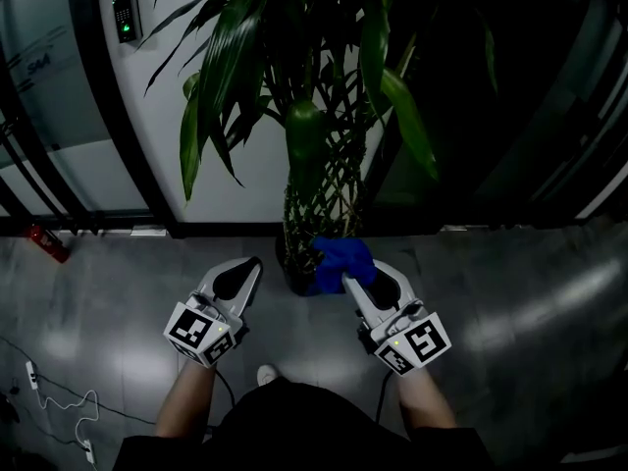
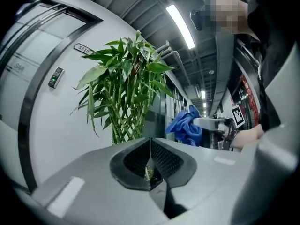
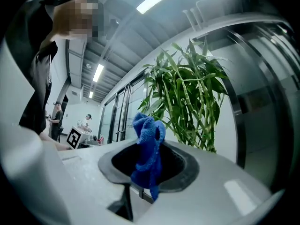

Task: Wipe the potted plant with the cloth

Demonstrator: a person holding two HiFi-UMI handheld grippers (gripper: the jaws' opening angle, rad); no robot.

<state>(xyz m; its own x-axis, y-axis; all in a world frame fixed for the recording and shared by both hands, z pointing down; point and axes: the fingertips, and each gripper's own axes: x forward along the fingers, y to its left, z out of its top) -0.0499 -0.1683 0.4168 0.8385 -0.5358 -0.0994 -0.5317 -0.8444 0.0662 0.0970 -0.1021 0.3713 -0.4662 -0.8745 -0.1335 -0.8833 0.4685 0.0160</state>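
Observation:
The potted plant [image 1: 304,126], tall with long green leaves and braided stalks, stands against the white wall straight ahead; its dark pot [image 1: 290,268] sits on the grey floor. My right gripper [image 1: 347,281] is shut on a bunched blue cloth [image 1: 343,259], held just right of the pot and low beside the stalks. In the right gripper view the cloth [image 3: 147,149] hangs from the jaws with the plant [image 3: 187,93] behind. My left gripper [image 1: 255,263] is shut and holds nothing, just left of the pot. The left gripper view shows the plant [image 2: 124,93] ahead and the cloth [image 2: 186,125] to the right.
A keypad reader [image 1: 126,16] is mounted on the wall at upper left. A red fire extinguisher [image 1: 47,243] lies at the wall's foot on the left. White cables [image 1: 59,400] trail over the floor at lower left. Dark glass doors [image 1: 549,96] stand to the right.

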